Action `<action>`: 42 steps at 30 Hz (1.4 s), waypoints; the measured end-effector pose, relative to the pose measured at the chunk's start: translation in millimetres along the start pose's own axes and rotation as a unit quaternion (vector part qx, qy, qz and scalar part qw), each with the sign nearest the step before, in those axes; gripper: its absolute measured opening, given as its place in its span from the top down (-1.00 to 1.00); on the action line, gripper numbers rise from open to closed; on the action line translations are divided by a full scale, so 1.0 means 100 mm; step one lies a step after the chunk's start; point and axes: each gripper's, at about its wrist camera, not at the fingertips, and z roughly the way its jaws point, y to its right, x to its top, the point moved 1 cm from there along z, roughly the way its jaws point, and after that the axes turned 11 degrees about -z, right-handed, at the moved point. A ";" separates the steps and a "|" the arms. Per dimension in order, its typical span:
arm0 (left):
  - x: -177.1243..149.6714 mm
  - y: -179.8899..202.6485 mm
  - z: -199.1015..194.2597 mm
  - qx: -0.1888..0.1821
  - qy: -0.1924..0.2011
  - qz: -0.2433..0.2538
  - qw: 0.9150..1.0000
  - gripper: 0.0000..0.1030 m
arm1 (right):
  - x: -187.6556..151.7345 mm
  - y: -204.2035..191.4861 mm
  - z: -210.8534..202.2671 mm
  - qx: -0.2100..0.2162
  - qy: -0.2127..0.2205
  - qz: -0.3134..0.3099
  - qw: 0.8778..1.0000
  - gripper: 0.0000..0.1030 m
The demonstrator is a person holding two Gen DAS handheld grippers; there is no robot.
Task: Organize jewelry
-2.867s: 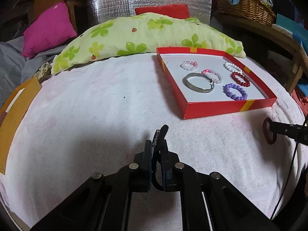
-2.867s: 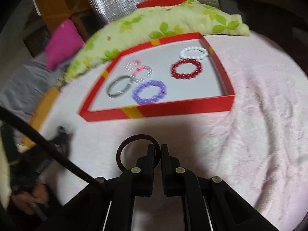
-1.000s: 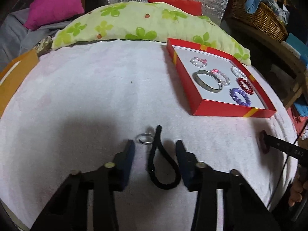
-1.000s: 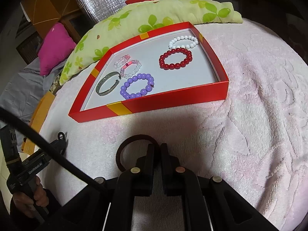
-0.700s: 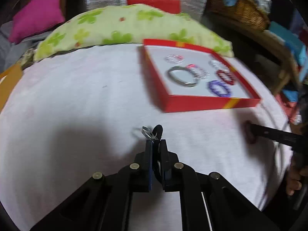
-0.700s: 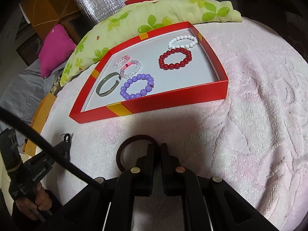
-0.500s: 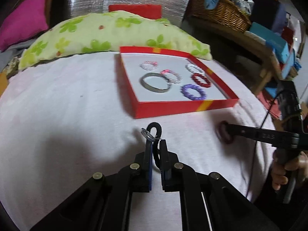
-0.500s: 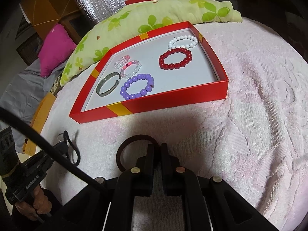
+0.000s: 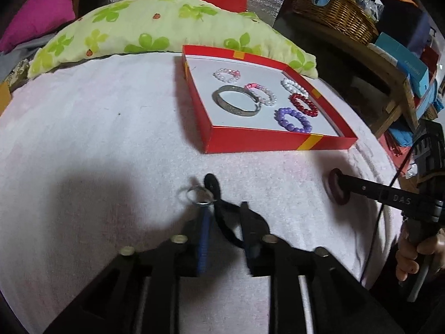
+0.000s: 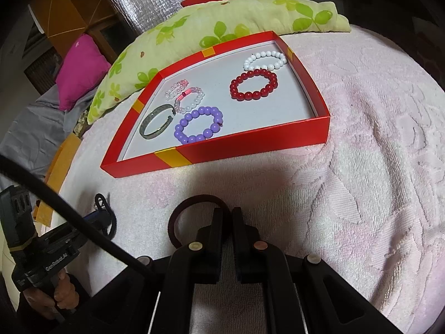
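I see bracelets (image 10: 198, 125) inside the box (image 10: 258, 142) on the towel (image 10: 375, 167); pillow (image 10: 222, 22) lies behind the box.

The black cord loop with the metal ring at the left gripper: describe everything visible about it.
The black cord loop is a thin, soft-looking band, pinched long and narrow. A small silver ring hangs at its far end. It lies between the parted fingers of the left gripper, nearer the blue-padded one, over the pink towel, short of the red tray. Blur hides whether a finger touches it.
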 end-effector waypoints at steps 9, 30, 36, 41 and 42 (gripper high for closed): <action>-0.08 0.16 0.05 0.035 0.007 0.060 0.998 -0.24 | -0.01 -0.01 -0.01 0.002 0.000 0.001 1.000 0.82; -0.10 0.24 -0.01 0.034 0.020 0.100 0.994 0.77 | -0.01 -0.01 0.00 0.005 0.004 -0.013 1.000 0.79; -0.09 0.23 -0.02 0.027 0.011 0.087 0.996 0.77 | -0.01 -0.02 0.00 0.003 0.007 -0.026 1.000 0.77; -0.10 0.19 0.02 0.039 0.004 0.078 0.996 0.77 | -0.01 -0.10 0.00 0.015 0.014 -0.051 0.998 0.39; -0.10 0.19 0.03 0.042 0.004 0.080 0.996 0.76 | -0.01 -0.13 0.00 0.014 0.013 -0.060 0.998 0.31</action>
